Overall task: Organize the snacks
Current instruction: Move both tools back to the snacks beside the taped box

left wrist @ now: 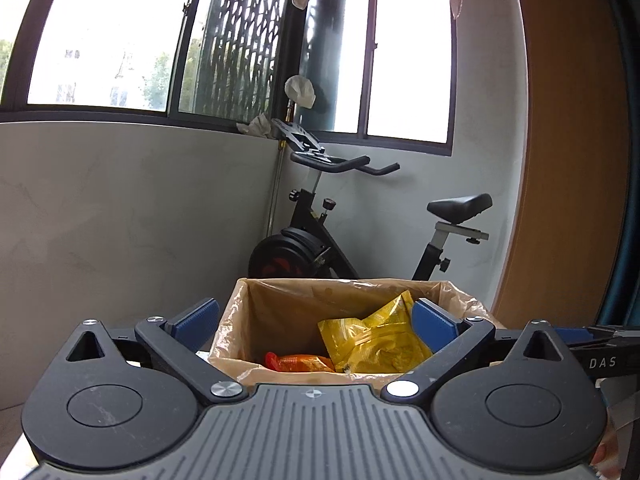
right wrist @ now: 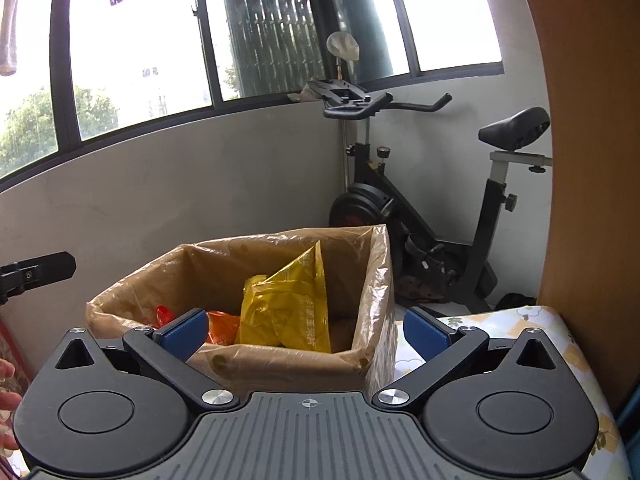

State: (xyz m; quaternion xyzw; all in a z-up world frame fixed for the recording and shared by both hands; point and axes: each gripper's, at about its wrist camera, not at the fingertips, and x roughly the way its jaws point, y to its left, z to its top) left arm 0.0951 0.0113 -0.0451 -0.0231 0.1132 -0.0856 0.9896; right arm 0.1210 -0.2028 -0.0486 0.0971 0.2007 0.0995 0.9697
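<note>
A cardboard box lined with clear plastic stands right in front of both grippers; it also shows in the right wrist view. Inside it lie a yellow snack bag and an orange snack packet. The right wrist view shows the yellow bag leaning upright and the orange packet beside it. My left gripper is open and empty, its blue pads level with the box's near rim. My right gripper is open and empty, just before the box's near wall.
An exercise bike stands behind the box in the corner under the windows; it also shows in the right wrist view. A wooden panel rises on the right. The box sits on a floral cloth surface. The left gripper's body shows at the left edge.
</note>
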